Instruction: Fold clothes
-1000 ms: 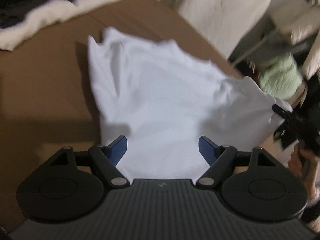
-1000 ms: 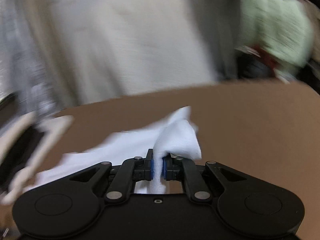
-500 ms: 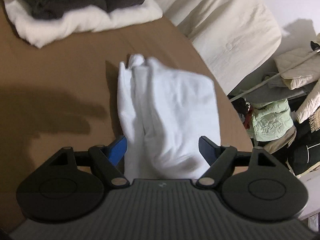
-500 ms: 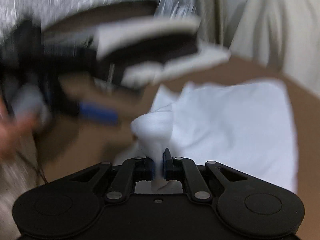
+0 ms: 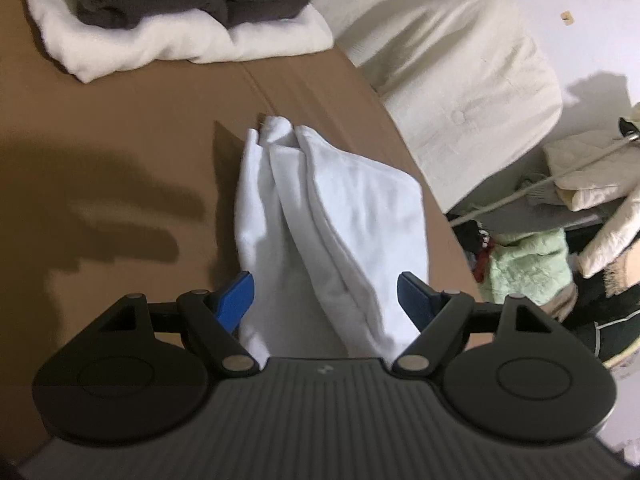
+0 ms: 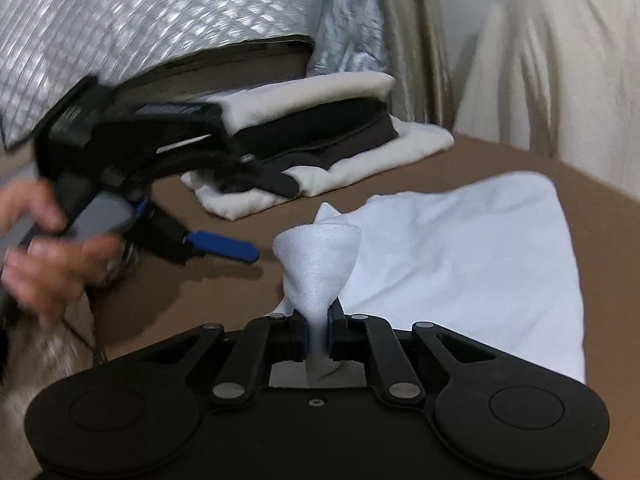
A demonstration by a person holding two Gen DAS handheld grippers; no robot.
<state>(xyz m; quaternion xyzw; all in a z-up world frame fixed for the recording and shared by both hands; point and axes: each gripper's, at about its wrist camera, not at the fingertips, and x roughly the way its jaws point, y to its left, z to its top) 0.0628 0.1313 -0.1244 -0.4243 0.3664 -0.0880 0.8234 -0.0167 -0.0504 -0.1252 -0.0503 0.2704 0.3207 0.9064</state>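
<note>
1. A brown counter [image 5: 120,128] carries everything; a cream-covered piece of furniture [image 5: 460,60] stands just beyond its far edge.
2. A stack of folded clothes [image 5: 180,20], white and dark layers, sits at the counter's far side.
3. The white garment [image 5: 344,220] lies folded lengthwise near the counter's edge, well apart from the stack.
4. The left gripper [image 5: 326,296], held by a hand [image 6: 48,248], hovers over the garment's near end, jaws wide apart, pinching nothing.
5. The right gripper [image 6: 318,330] is clamped on a bunched corner of the garment, lifted into a peak.
</note>
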